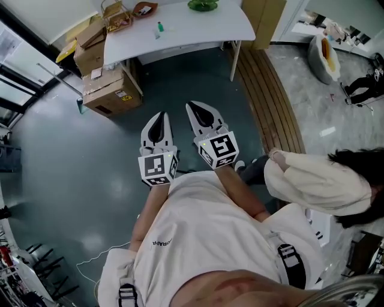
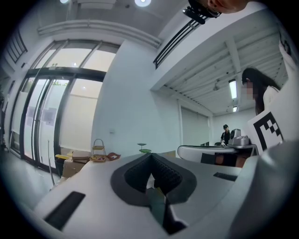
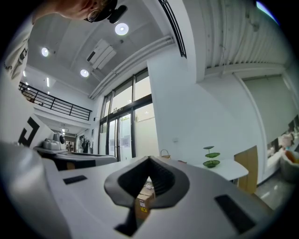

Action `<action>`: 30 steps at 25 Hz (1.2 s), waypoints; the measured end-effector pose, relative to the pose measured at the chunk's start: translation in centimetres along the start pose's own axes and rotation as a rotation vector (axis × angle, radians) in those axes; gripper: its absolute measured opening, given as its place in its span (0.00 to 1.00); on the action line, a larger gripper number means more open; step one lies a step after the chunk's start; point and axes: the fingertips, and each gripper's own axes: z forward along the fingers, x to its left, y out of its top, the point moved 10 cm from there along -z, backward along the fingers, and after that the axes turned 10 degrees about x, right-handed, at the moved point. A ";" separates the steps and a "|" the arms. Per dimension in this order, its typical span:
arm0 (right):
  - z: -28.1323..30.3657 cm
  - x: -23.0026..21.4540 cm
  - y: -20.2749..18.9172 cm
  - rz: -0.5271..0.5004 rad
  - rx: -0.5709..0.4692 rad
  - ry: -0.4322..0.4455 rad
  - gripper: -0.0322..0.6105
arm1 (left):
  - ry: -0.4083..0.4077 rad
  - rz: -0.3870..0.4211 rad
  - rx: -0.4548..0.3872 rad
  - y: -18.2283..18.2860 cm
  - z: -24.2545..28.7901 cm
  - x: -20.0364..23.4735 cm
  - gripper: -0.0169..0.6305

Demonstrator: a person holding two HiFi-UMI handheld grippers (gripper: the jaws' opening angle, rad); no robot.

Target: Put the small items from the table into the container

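**Tools shut: left tool (image 1: 159,122) and right tool (image 1: 200,114), both empty**

Both of my tools hang over the floor, jaws together on nothing. One white surface (image 1: 180,27) stands well ahead, carrying one basket (image 1: 116,15), one brown tray (image 1: 144,9), one green stand (image 1: 203,5) and one small bottle (image 1: 159,27). Only the head view shows the bottle. Only my left tool's view shows a far-off person (image 2: 225,133).

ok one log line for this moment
left gripper: shut, empty | right gripper: shut, empty | table: ahead, not reached | small items: on table
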 end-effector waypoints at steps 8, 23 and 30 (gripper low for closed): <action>-2.3 -3.8 -0.1 -0.009 -0.010 0.008 0.06 | 0.032 -0.007 -0.001 -0.2 1.2 -4.4 0.03; 6.7 -8.4 -1.2 0.035 0.031 -0.021 0.06 | 0.024 -0.036 0.025 -1.0 9.8 1.1 0.03; 17.0 -9.4 2.2 0.045 0.010 -0.052 0.06 | -0.008 -0.008 0.002 3.3 17.0 9.6 0.03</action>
